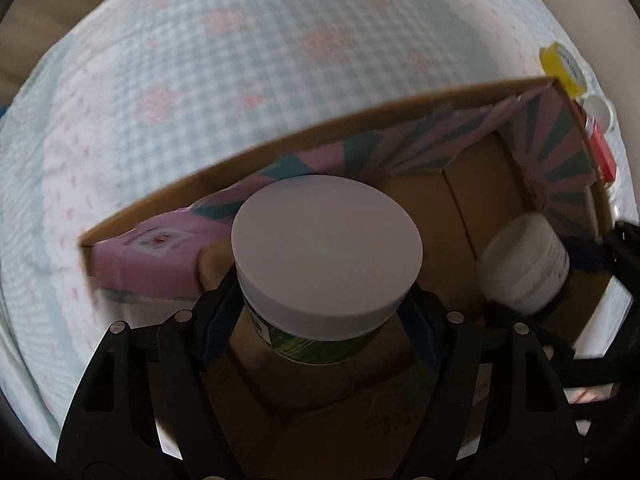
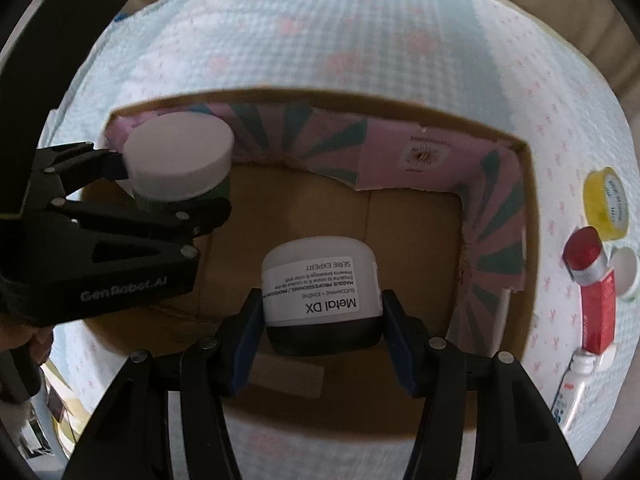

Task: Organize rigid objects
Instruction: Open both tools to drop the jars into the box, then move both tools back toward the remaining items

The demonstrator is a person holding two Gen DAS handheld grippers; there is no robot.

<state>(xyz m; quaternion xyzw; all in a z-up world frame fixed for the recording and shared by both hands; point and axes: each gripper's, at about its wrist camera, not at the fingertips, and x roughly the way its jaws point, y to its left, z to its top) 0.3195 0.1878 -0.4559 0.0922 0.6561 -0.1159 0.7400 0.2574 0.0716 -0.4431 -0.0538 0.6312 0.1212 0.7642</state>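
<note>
Bed cover (image 2: 360, 40): pale blue check cloth with pink marks, under everything
Cardboard box (image 2: 532, 240): open-topped, pink and teal flaps folded inside
Green-labelled jar (image 1: 326, 256): white lid, inside the box near its left wall, clamped by the left hand-held gripper (image 1: 320, 320)
Metal DX jar (image 2: 320, 292): white, dark lid, over the box floor, pinched by the right hand-held gripper (image 2: 320, 320)
Red tube (image 2: 592, 292): outside the box's right wall
Yellow tape roll (image 2: 606, 204): just beyond the tube
</note>
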